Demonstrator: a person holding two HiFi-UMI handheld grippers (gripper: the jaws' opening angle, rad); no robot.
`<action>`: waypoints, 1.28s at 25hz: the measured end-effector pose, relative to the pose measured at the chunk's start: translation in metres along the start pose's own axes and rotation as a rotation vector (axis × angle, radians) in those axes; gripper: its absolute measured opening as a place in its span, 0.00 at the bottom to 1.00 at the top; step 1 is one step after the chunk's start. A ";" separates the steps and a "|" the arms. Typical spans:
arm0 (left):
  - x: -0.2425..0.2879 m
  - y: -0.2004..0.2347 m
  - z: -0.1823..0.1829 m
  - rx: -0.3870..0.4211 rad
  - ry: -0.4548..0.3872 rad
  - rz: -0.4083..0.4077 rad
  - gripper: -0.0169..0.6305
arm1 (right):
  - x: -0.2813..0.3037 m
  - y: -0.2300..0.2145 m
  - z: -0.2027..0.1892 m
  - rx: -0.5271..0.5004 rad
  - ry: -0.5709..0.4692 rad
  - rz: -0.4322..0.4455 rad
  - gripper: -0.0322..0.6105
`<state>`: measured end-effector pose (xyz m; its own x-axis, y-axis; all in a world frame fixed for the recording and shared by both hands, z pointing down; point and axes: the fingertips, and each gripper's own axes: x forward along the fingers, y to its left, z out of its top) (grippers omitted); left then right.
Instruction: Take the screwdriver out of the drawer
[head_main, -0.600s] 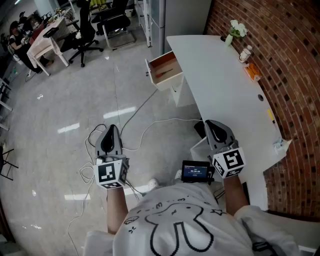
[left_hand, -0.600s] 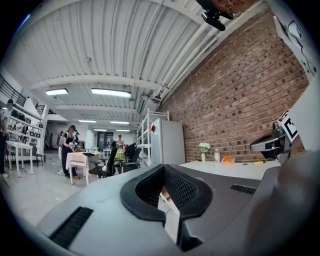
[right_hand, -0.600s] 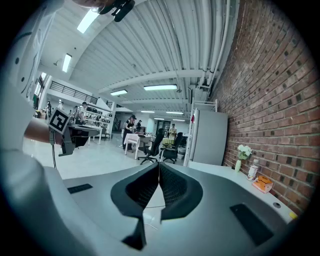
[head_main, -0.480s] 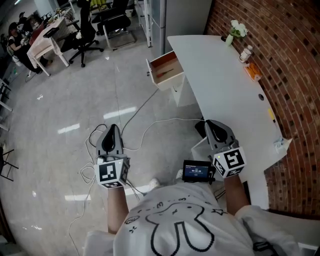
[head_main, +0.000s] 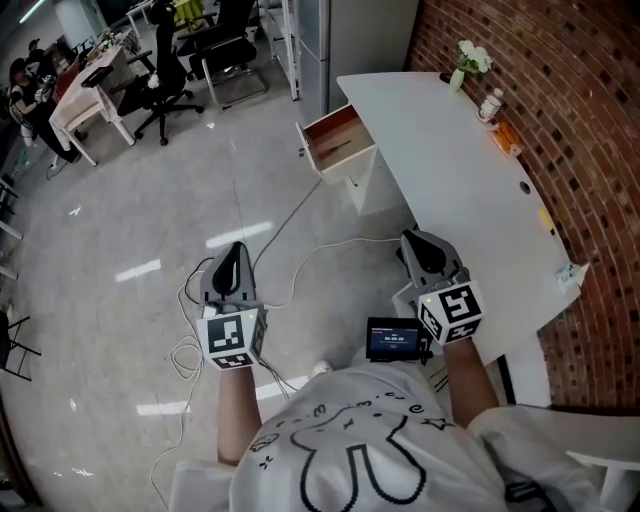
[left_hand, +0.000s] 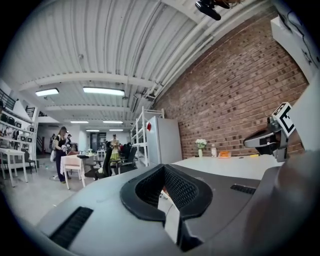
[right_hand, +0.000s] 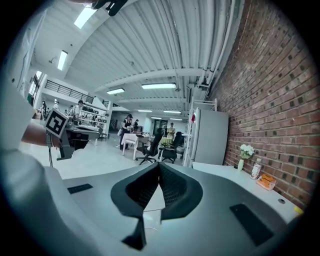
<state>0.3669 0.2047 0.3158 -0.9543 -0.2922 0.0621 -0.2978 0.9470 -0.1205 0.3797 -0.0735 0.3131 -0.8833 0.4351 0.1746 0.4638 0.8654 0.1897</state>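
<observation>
The wooden drawer (head_main: 338, 146) stands pulled open from the white desk (head_main: 450, 170), far ahead of both grippers. A thin dark tool (head_main: 336, 149), too small to make out clearly, lies inside it. My left gripper (head_main: 237, 248) hovers over the floor, shut and holding nothing; in its own view the left gripper (left_hand: 163, 168) shows its pads meeting. My right gripper (head_main: 412, 238) is by the desk's near edge, also shut and bare; the right gripper (right_hand: 160, 165) has its tips together. Each gripper shows in the other's view, the right (left_hand: 265, 140) and the left (right_hand: 61, 136).
White cables (head_main: 300, 255) trail over the glossy floor between me and the drawer. Black office chairs (head_main: 165, 70) and tables stand at the back left. A flower vase (head_main: 468, 60), a bottle (head_main: 490, 104) and an orange item (head_main: 505, 142) sit on the desk by the brick wall.
Both grippers have edged slightly up the picture, toward the drawer, and the head view has shifted a little. Both stay shut.
</observation>
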 end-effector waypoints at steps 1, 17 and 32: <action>0.000 0.003 0.000 0.002 0.000 -0.003 0.05 | 0.003 0.004 0.003 0.003 -0.010 -0.004 0.08; 0.054 0.048 -0.023 -0.024 0.022 0.003 0.05 | 0.088 0.002 0.009 0.026 -0.025 0.039 0.08; 0.227 0.094 -0.010 -0.086 0.011 0.018 0.05 | 0.244 -0.092 0.012 0.051 -0.024 0.068 0.08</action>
<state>0.1226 0.2287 0.3281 -0.9591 -0.2737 0.0718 -0.2768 0.9603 -0.0362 0.1206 -0.0436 0.3264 -0.8517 0.4984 0.1617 0.5189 0.8451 0.1284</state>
